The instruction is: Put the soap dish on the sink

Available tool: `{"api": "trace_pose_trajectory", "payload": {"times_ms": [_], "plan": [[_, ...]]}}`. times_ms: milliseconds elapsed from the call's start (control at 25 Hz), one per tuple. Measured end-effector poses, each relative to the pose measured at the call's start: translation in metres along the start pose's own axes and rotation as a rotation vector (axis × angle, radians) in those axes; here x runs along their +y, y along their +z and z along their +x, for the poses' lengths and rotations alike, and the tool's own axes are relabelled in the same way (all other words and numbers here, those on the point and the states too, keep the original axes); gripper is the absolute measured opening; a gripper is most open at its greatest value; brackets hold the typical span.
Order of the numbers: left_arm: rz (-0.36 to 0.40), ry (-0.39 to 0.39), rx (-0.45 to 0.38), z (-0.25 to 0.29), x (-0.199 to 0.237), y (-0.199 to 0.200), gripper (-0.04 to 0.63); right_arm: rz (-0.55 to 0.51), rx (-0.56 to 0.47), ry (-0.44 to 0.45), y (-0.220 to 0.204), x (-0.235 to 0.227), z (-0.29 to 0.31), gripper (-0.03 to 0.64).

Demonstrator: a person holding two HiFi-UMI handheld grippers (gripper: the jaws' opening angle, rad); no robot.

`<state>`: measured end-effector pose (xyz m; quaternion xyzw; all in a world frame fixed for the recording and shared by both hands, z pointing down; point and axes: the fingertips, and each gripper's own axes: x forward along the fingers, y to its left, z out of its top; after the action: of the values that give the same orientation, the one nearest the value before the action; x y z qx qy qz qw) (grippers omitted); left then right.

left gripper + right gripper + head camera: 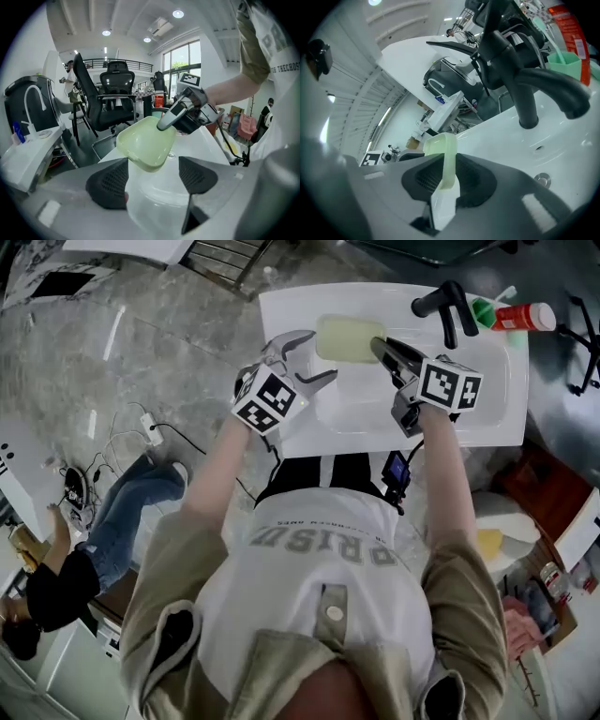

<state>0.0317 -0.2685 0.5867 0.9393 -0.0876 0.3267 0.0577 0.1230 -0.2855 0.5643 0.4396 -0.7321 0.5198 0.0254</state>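
Observation:
The pale green soap dish [349, 338] hangs over the white sink [469, 418], tilted on its side. My right gripper [380, 346] is shut on the dish's right rim; the rim stands edge-on between its pads [447, 176]. In the left gripper view the soap dish [145, 143] hangs just ahead of my jaws, with the right gripper's fingers [171, 119] clamped on its far edge. My left gripper [300, 357] is open beside the dish's left end, and nothing lies between its pads [152, 176].
A black faucet [448, 306] rises at the sink's back, by a green cup [487, 310] and a red bottle [525, 317]. The drain [542, 178] lies below the dish. A person [94, 540] sits on the floor at left near cables [141, 432]. Office chairs [115, 98] stand beyond.

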Motion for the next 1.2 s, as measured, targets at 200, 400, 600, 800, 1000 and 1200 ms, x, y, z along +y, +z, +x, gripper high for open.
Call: {"api": "trace_pose_trajectory", "payload": {"times_ms": [200,400,600,800,1000,1200], "plan": [[-0.021,-0.011,0.055,0.009,0.012,-0.017,0.353,-0.065,0.065,-0.056,0.006,-0.007,0.021,0.069],[-0.021,-0.014,0.112,0.018,0.022,-0.029,0.353,-0.110,0.118,-0.112,0.009,-0.017,0.037,0.069],[-0.018,-0.028,0.150,0.028,0.030,-0.036,0.353,-0.114,0.143,-0.153,0.012,-0.028,0.048,0.070],[-0.017,-0.042,0.155,0.038,0.029,-0.031,0.353,-0.112,0.179,-0.170,0.008,-0.034,0.060,0.069],[-0.029,-0.015,0.150,0.043,0.035,-0.028,0.353,-0.096,0.176,-0.191,0.005,-0.041,0.068,0.069],[-0.024,0.002,0.195,0.042,0.042,-0.037,0.353,-0.074,0.174,-0.208,0.004,-0.049,0.068,0.071]]}}
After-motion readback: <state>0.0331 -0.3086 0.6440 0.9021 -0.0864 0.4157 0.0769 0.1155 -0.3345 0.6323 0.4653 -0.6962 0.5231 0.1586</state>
